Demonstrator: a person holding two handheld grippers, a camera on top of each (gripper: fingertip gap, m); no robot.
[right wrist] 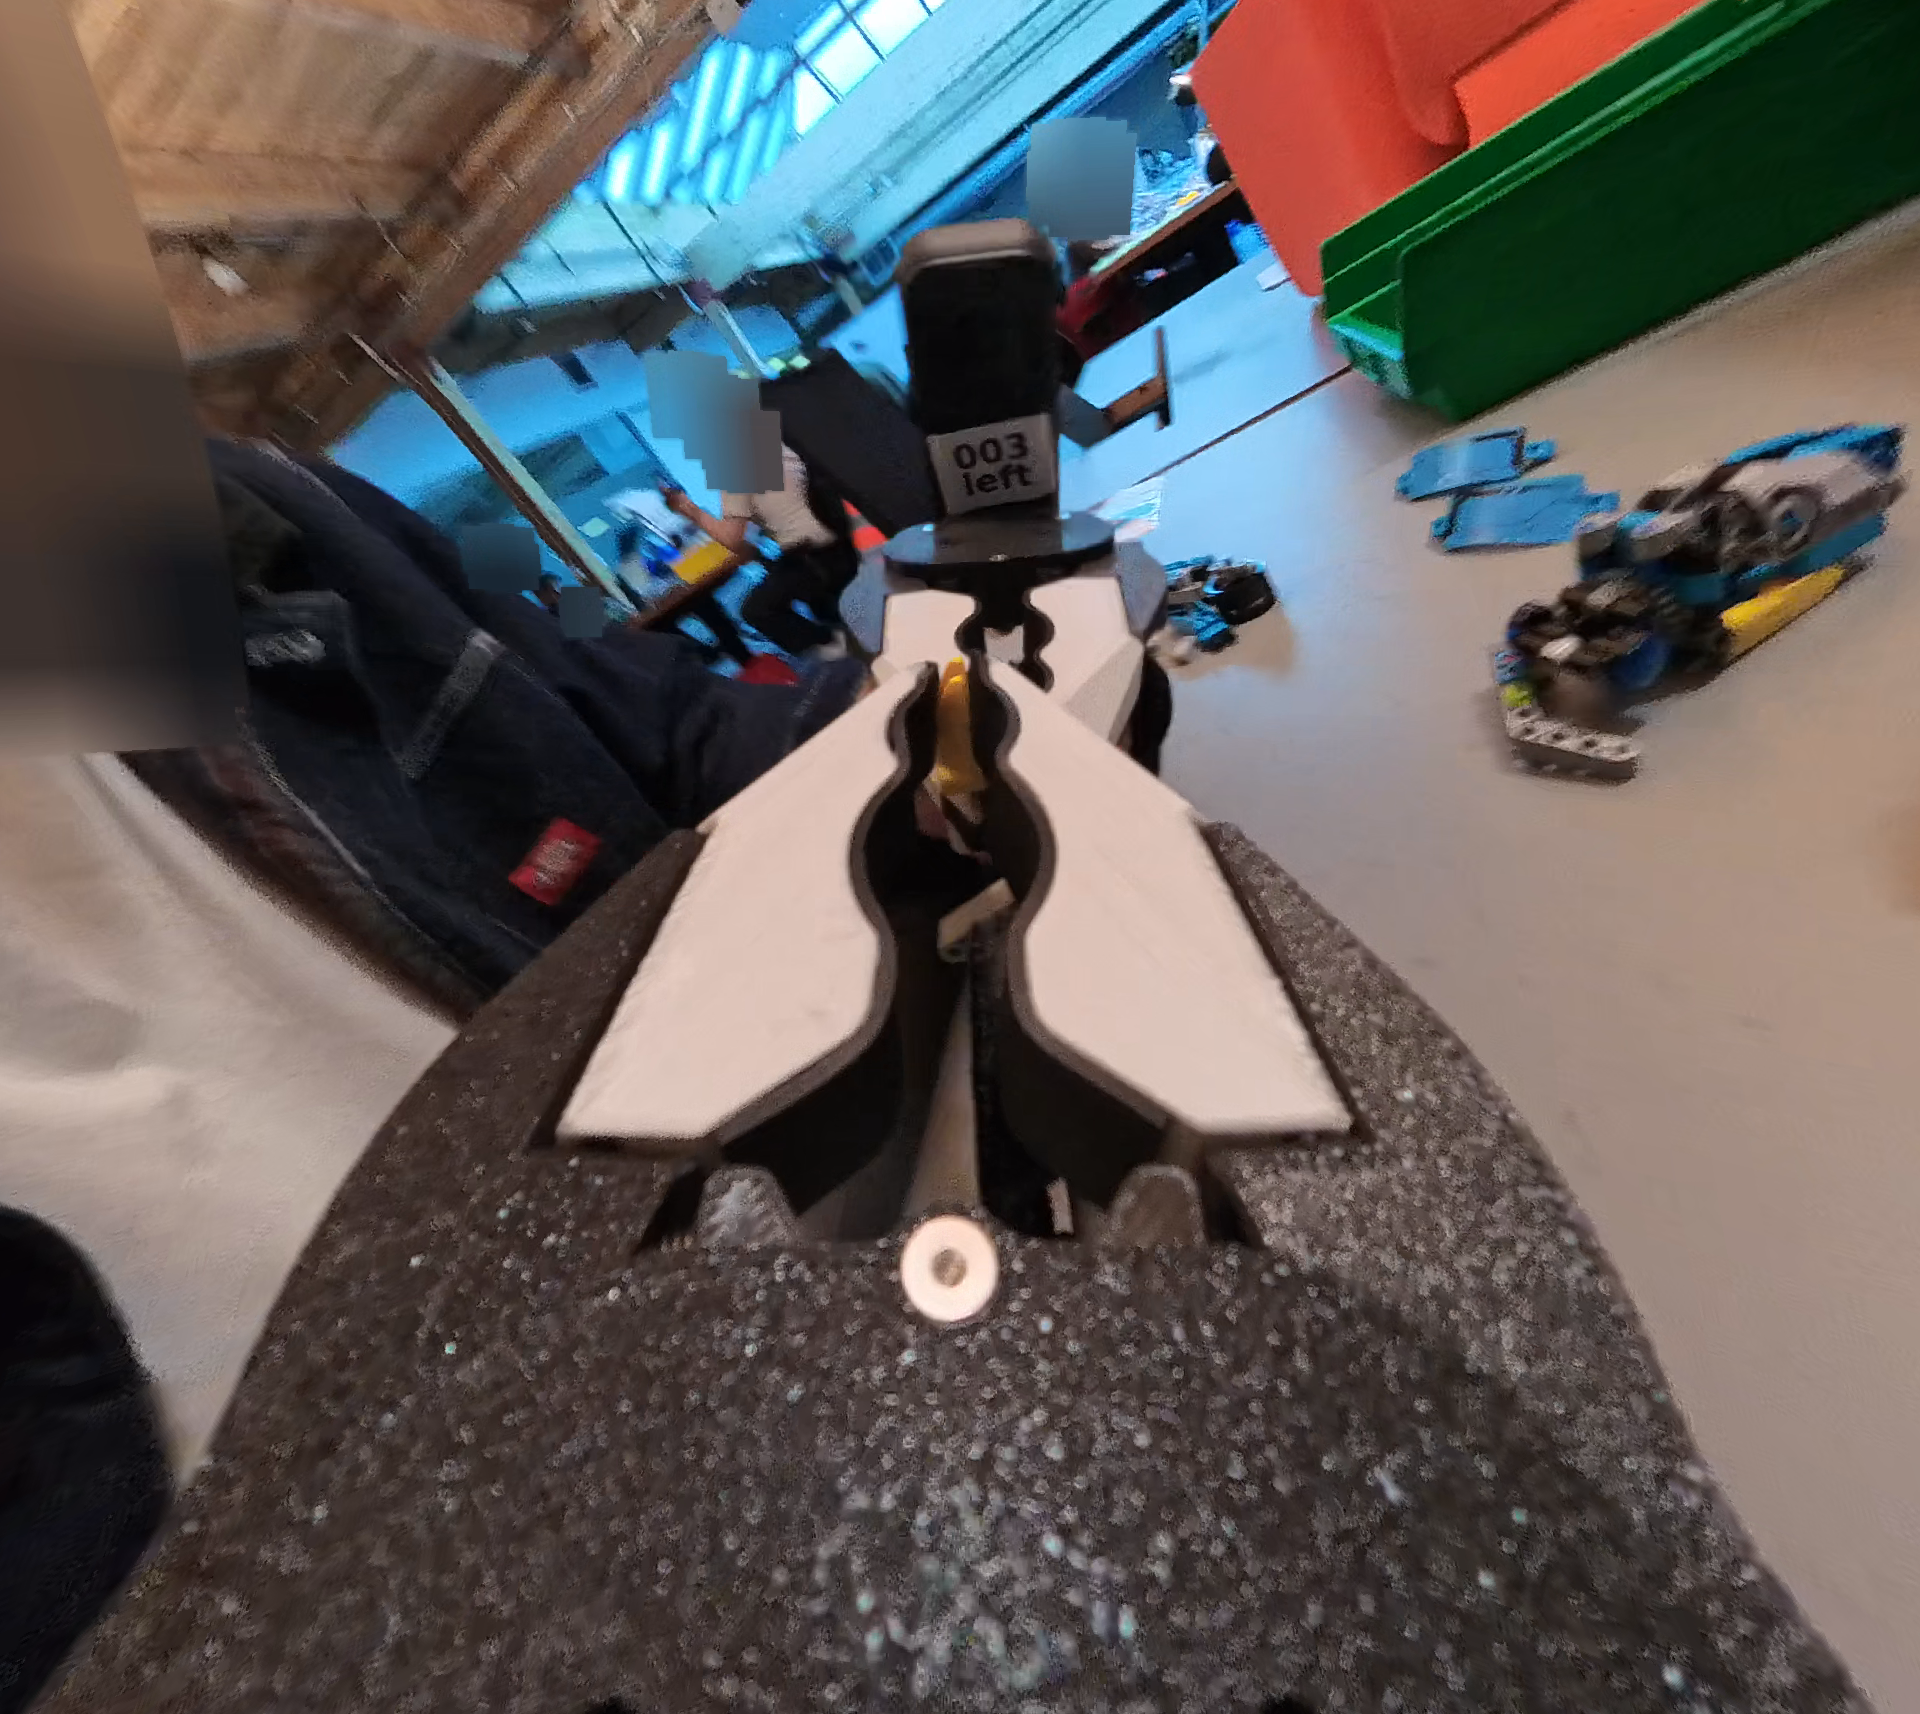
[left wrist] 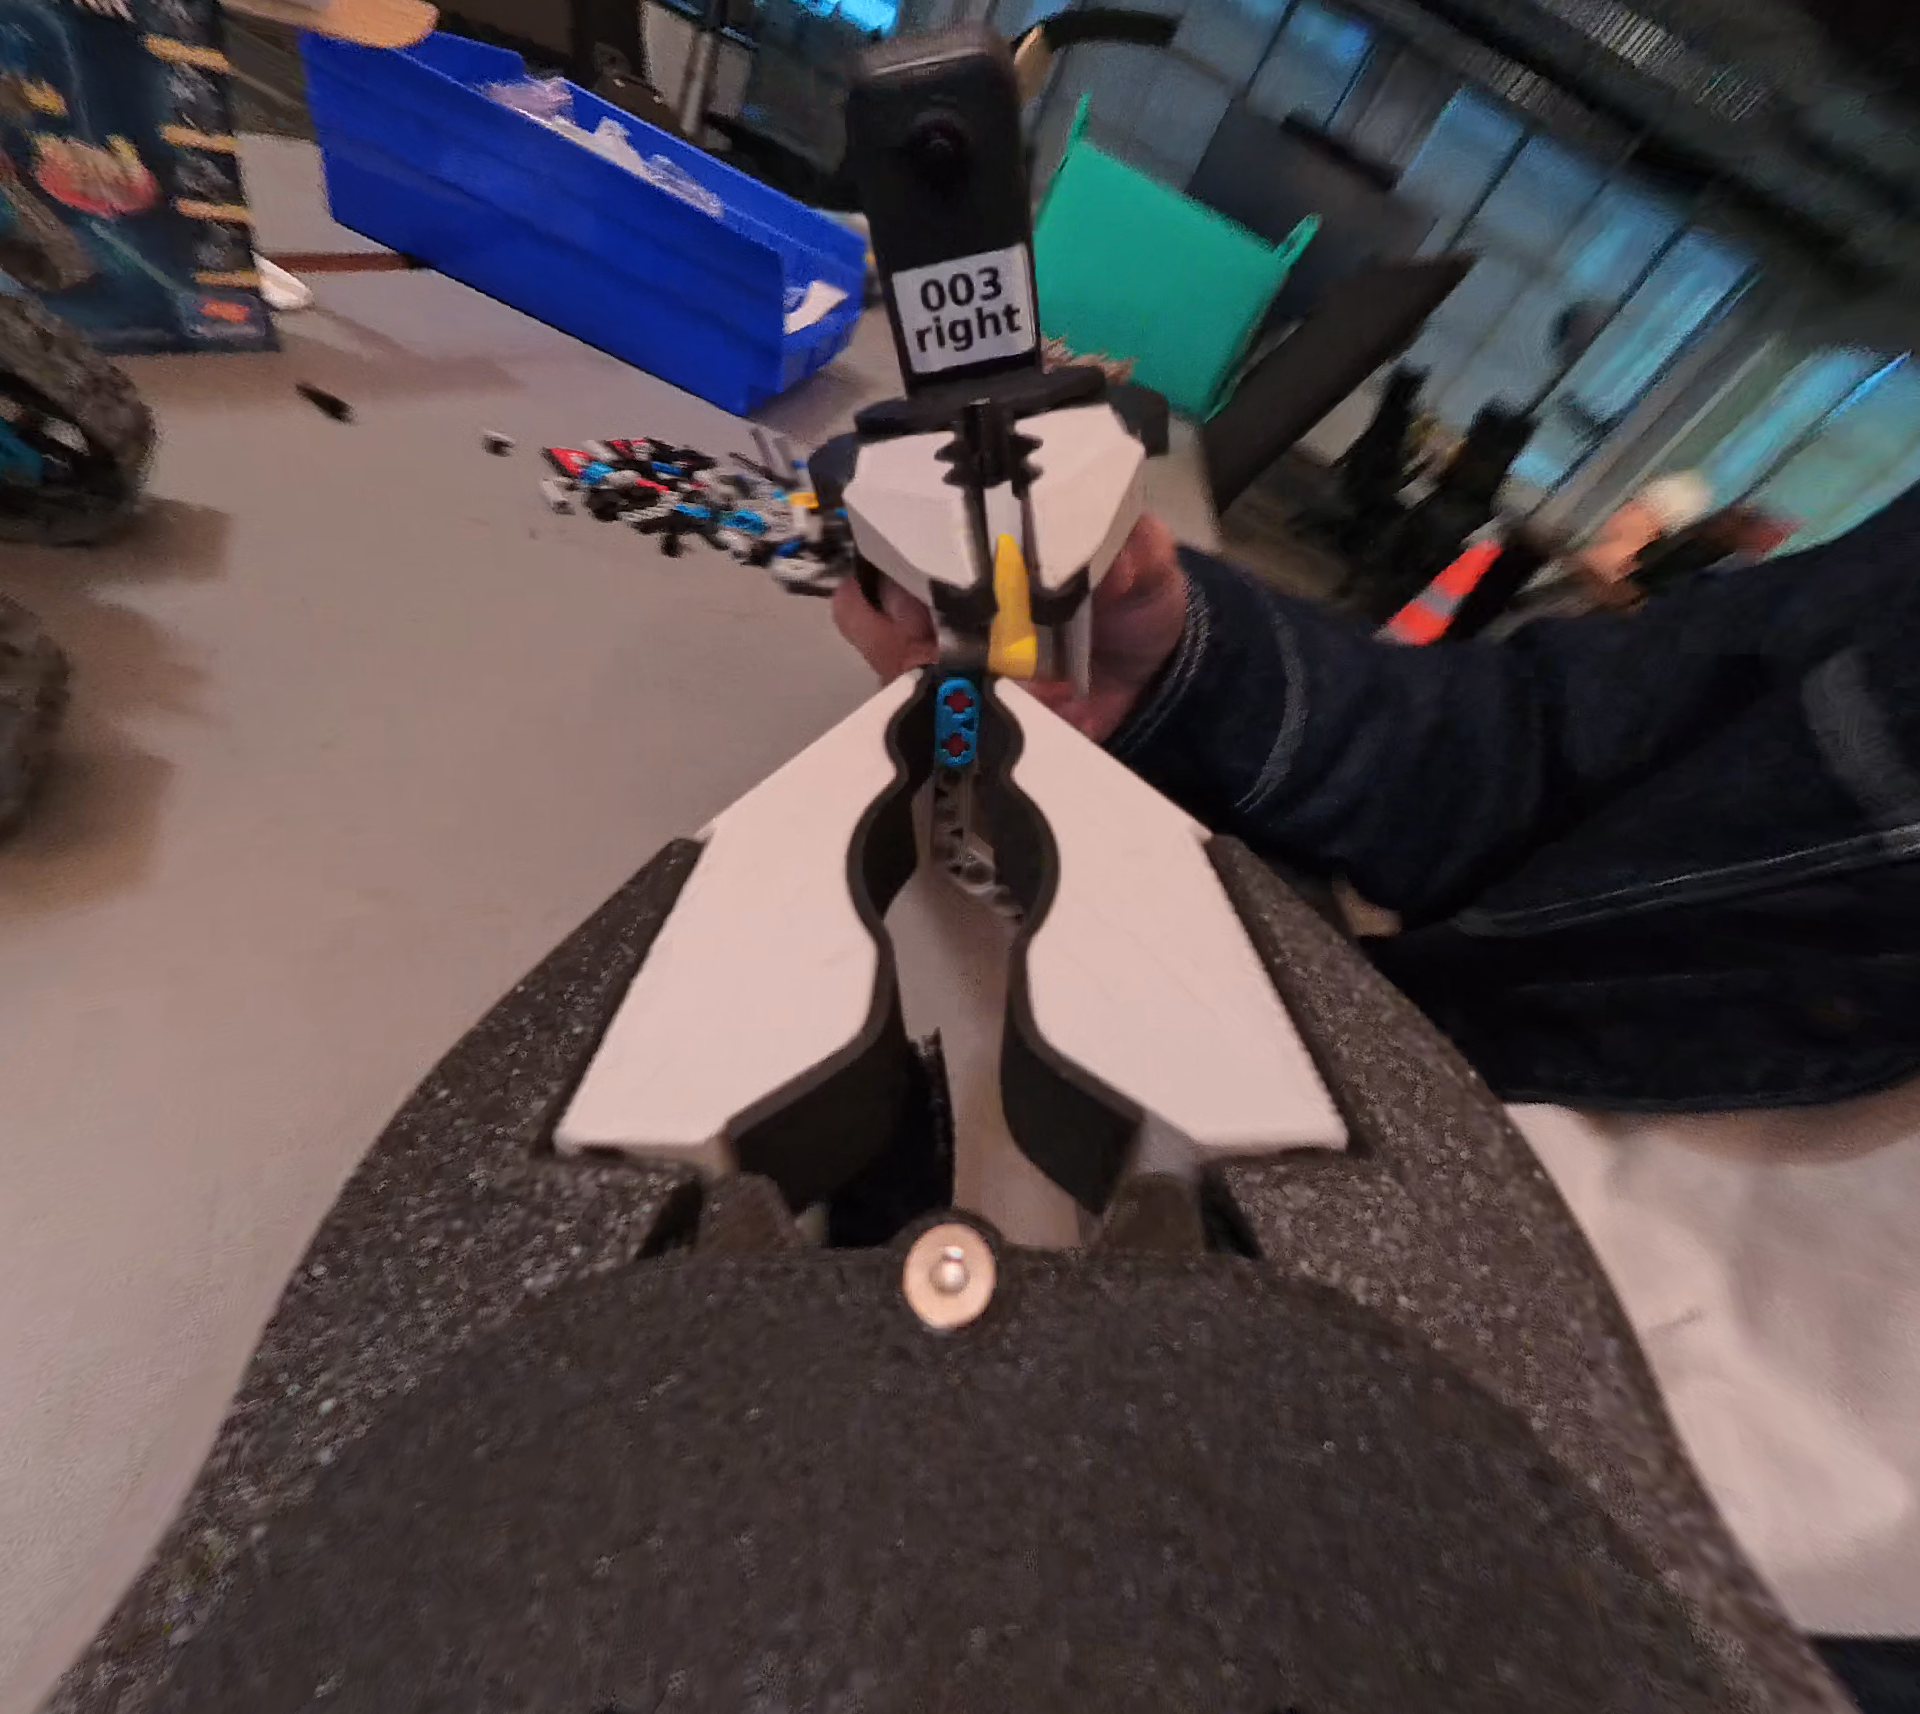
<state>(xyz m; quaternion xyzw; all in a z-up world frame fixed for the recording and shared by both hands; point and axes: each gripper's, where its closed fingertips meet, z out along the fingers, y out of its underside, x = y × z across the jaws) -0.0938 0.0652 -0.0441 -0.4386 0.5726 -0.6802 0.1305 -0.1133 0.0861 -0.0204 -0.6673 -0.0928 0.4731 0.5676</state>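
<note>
Facing each other tip to tip above the worktop (left wrist: 364, 781), the two grippers each carry one building-toy part. The left gripper (left wrist: 956, 708) has its jaws pressed together on a grey beam with a blue end piece (left wrist: 956, 724); the blue end with its red pins projects just past the jaw tips, and the grey length runs back between the jaws toward the gripper body. The right gripper (right wrist: 951, 698) has its jaws pinching a yellow pointed piece (right wrist: 954, 729), whose tip shows at the front of the jaws. In the left wrist view the yellow piece (left wrist: 1010, 615) sits just beyond and slightly above the blue end; whether the two parts touch cannot be told. Holding each part near one end leaves its free end exposed ahead of the jaws, which appears to be why the grips sit where they do. A hand (left wrist: 1132, 615) in a dark denim sleeve (left wrist: 1455, 750) grips the right gripper. Beyond the left jaws and to their left lies a heap of small loose parts (left wrist: 686, 501), with a blue bin (left wrist: 582, 220) farther off. To the right of the right jaws stand a partly built toy vehicle (right wrist: 1683, 584), flat blue pieces (right wrist: 1486, 480) and a green bin (right wrist: 1621, 230).
</note>
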